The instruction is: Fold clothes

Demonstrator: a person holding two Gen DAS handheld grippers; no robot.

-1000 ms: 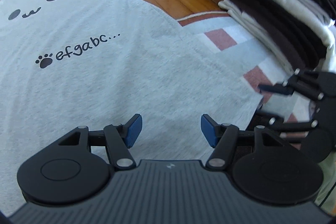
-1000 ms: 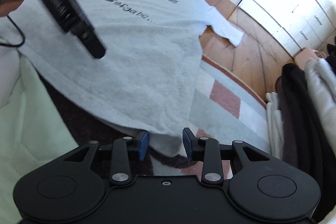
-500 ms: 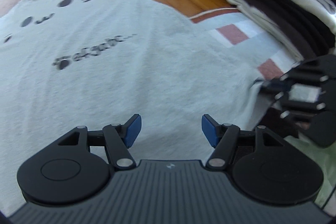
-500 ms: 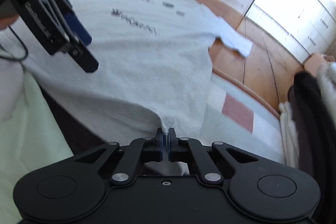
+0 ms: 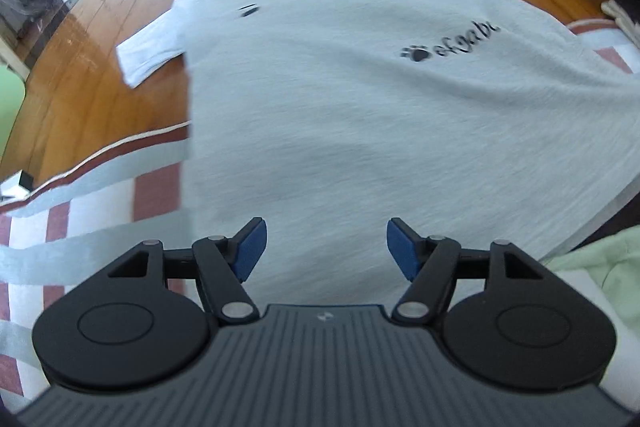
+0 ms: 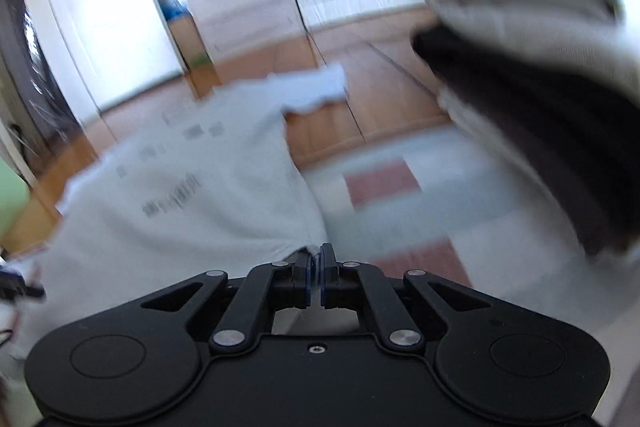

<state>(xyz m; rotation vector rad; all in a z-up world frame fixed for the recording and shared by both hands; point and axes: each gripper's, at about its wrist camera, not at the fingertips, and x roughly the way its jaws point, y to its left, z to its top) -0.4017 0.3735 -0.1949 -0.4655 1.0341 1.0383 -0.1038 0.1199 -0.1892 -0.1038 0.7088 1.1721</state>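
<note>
We have the grey T-shirt (image 5: 360, 99) lying print-up, its chest and sleeves on the wooden floor (image 5: 100, 67) and its lower part over the striped rug (image 5: 120, 195). Our right gripper (image 6: 315, 267) is clamped shut on the shirt's bottom hem corner; cloth bunches right at the blue pads. Our left gripper (image 5: 322, 247) hangs above the hem near the shirt's other side, jaws opening, nothing between them and the pads clear of the fabric.

Step in hand, as we read it: take the second hem corner so both corners can be carried toward the collar.

To do it well, we judge:
- bring the left gripper down at the hem's outer corner, not mid-hem, so the fold edge comes out straight;
- catch both fabric layers before closing;
- keep the right grip firm, with the hem lightly taut between the hands;
- lift both corners together.

The stack of folded clothes (image 6: 540, 107) lies close on the right; we steer clear of it.
</note>
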